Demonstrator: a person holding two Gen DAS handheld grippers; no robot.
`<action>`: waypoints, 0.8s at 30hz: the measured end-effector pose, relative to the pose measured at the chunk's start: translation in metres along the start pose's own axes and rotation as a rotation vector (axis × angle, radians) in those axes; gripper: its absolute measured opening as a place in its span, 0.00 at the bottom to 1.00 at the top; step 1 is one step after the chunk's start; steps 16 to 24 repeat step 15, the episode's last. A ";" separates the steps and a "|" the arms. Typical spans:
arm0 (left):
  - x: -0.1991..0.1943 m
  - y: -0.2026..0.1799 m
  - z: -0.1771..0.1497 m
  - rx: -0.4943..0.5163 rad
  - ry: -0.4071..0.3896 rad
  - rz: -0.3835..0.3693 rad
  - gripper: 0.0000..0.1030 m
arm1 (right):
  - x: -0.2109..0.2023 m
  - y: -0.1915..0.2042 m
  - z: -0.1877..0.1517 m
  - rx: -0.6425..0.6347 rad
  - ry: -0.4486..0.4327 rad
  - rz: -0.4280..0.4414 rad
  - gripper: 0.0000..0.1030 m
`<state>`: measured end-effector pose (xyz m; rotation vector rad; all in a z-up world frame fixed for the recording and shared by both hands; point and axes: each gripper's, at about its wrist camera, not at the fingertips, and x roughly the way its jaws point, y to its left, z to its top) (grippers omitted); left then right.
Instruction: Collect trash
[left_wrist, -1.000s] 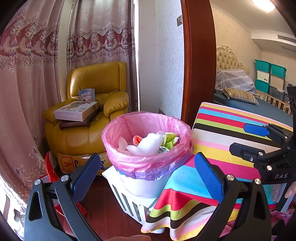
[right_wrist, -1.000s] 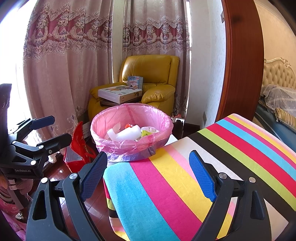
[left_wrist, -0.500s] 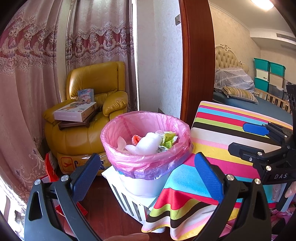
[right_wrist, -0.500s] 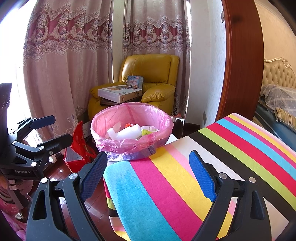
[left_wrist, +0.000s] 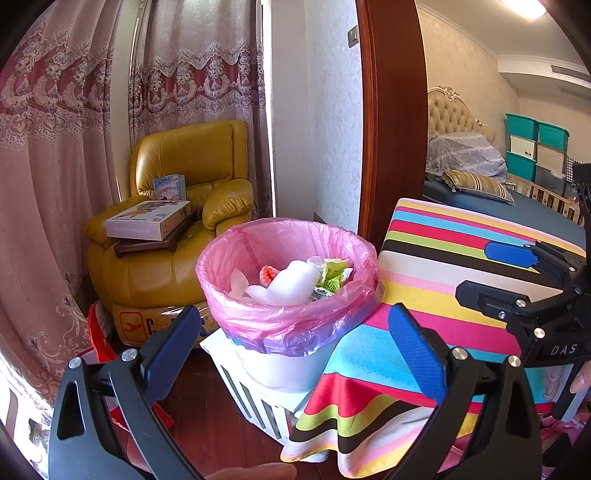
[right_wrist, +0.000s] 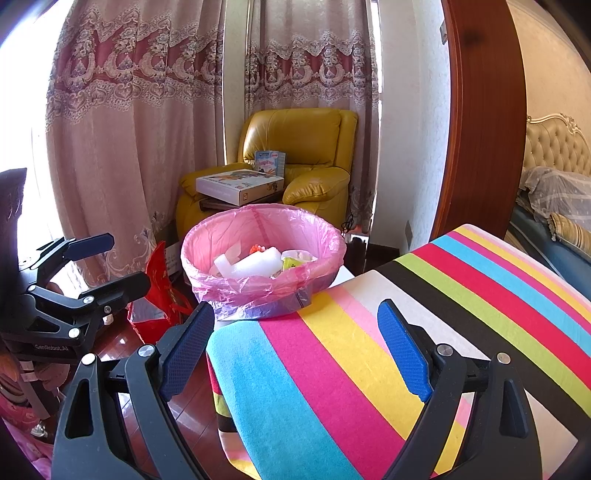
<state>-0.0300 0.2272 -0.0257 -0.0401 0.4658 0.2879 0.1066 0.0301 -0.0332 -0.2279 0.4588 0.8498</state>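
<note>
the trash bin (left_wrist: 288, 295), lined with a pink bag (right_wrist: 229, 236), is standing on a white slatted stand (left_wrist: 258, 398), touching the edge of the striped cloth (right_wrist: 332, 369) covering the bench. inside the bin a white foam piece (left_wrist: 291, 284) is lying on top, with an orange scrap (left_wrist: 267, 274) just behind it and a yellow-green wrapper (left_wrist: 332, 280) beside it toward the bench.

the left hand-held gripper (left_wrist: 291, 354) is hovering in front of the bin, its blue pads (left_wrist: 171, 350) spread wide apart and gripping nothing. the right hand-held gripper (right_wrist: 295, 350) is hanging over the striped cloth, near the bin, its pads (right_wrist: 404, 350) likewise spread apart and empty.

behind the bin a yellow armchair (right_wrist: 306, 147) is sitting against the curtains (right_wrist: 147, 110), carrying a flat box (right_wrist: 240, 186). a red bag (right_wrist: 159, 291) is lying on the floor beside the bin, away from the bench.
</note>
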 end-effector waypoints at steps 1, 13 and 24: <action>0.001 -0.001 0.000 0.001 0.001 -0.002 0.95 | 0.000 0.000 0.000 0.000 0.000 0.000 0.82; 0.011 -0.029 0.005 0.027 0.044 -0.074 0.96 | -0.040 -0.047 -0.014 0.042 0.033 -0.147 0.82; 0.016 -0.041 0.003 0.058 0.077 -0.105 0.96 | -0.065 -0.077 -0.028 0.089 0.049 -0.238 0.82</action>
